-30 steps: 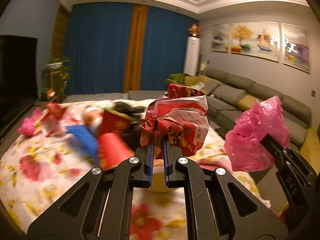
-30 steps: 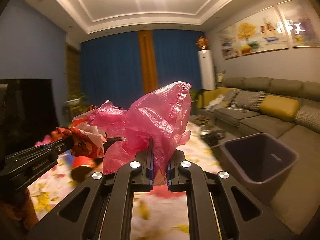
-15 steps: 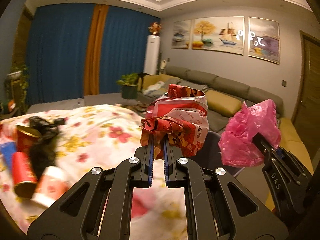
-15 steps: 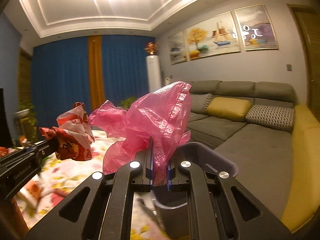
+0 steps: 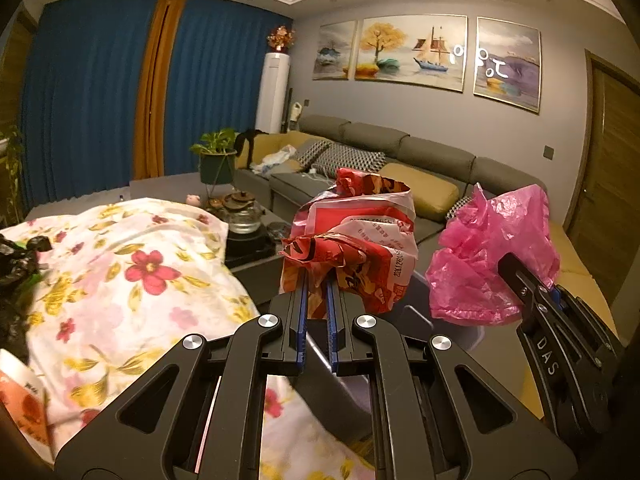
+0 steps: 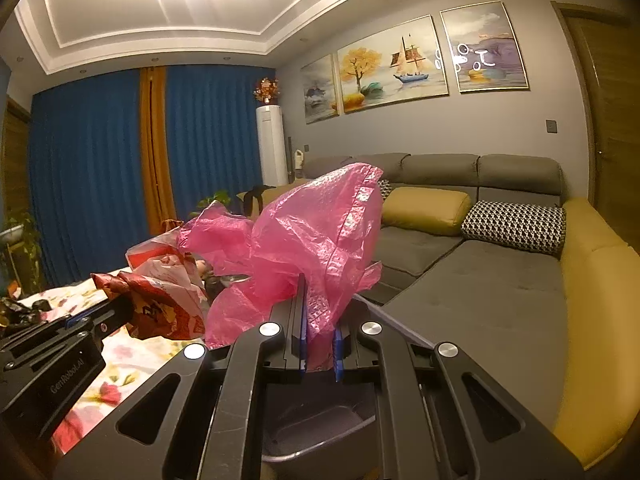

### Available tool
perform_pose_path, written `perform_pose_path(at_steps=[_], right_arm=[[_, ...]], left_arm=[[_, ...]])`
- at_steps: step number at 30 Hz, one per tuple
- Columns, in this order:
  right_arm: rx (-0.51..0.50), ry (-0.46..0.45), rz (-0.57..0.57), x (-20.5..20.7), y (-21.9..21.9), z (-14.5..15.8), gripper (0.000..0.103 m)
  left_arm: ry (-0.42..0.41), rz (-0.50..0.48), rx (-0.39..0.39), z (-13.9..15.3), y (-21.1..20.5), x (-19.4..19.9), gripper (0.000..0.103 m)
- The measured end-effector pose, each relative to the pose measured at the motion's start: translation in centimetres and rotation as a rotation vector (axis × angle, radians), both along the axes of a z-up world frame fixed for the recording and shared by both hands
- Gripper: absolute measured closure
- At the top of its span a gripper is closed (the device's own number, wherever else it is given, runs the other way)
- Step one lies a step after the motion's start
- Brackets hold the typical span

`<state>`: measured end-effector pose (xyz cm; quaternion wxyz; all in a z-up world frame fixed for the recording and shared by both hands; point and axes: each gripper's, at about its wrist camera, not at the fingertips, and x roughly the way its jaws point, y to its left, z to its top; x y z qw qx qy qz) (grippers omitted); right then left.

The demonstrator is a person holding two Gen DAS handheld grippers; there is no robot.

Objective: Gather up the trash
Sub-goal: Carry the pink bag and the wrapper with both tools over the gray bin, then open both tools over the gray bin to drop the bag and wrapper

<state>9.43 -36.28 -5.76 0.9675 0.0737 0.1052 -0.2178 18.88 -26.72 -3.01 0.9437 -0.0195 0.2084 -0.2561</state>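
Left gripper [image 5: 316, 280]: jaws clamped on a crumpled red-and-white wrapper [image 5: 352, 248], which sticks up above the fingertips, held in the air.
Right gripper [image 6: 318, 308]: jaws pinched tight on a pink plastic bag [image 6: 304, 240], which billows up and to the left of the fingers.
The two side by side: in the left wrist view the pink bag hangs just to the right of the wrapper; the two do not touch.
Trash bin [image 6: 320, 428]: dark grey, open top, directly below the right gripper; most of it is hidden behind the gripper's frame.
Table [image 5: 120, 280]: covered with a floral cloth, off to the left of both grippers; dark scraps [image 5: 20, 256] lie at its far left edge, too blurred to name.
Teapot [image 5: 242, 210]: glass, on a dark tray past the cloth's corner.
Sofa [image 6: 500, 280]: grey with mustard cushions, beyond the bin.
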Motion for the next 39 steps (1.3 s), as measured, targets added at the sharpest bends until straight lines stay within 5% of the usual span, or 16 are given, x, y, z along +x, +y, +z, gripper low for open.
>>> perform_pose_path(at_steps=[11, 18, 22, 28, 34, 39], right_arm=[[-0.008, 0.009, -0.009, 2.3, 0.5, -0.5, 0.092], [-0.019, 0.003, -0.012, 3.1, 0.3, -0.1, 0.080], [-0.004, 0.000, -0.022, 3.2, 0.1, -0.3, 0.063], [0.002, -0.001, -0.035, 3.1, 0.1, -0.3, 0.059], [0.032, 0.001, -0.046, 2.2, -0.2, -0.1, 0.056], [0.040, 0.002, -0.041, 1.4, 0.4, 0.3, 0.050]], left_arm=[[0.037, -0.027, 0.005, -1.1, -2.5, 2.7, 0.095], [0.048, -0.051, 0.009, -1.7, -3.3, 3.6, 0.095], [0.066, -0.111, 0.015, -2.3, -3.8, 4.1, 0.095], [0.102, -0.133, 0.039, -3.1, -4.2, 4.7, 0.093], [0.113, -0.104, 0.045, -3.2, -3.4, 4.6, 0.079], [0.086, -0.013, 0.041, -2.7, -1.2, 3.4, 0.048]])
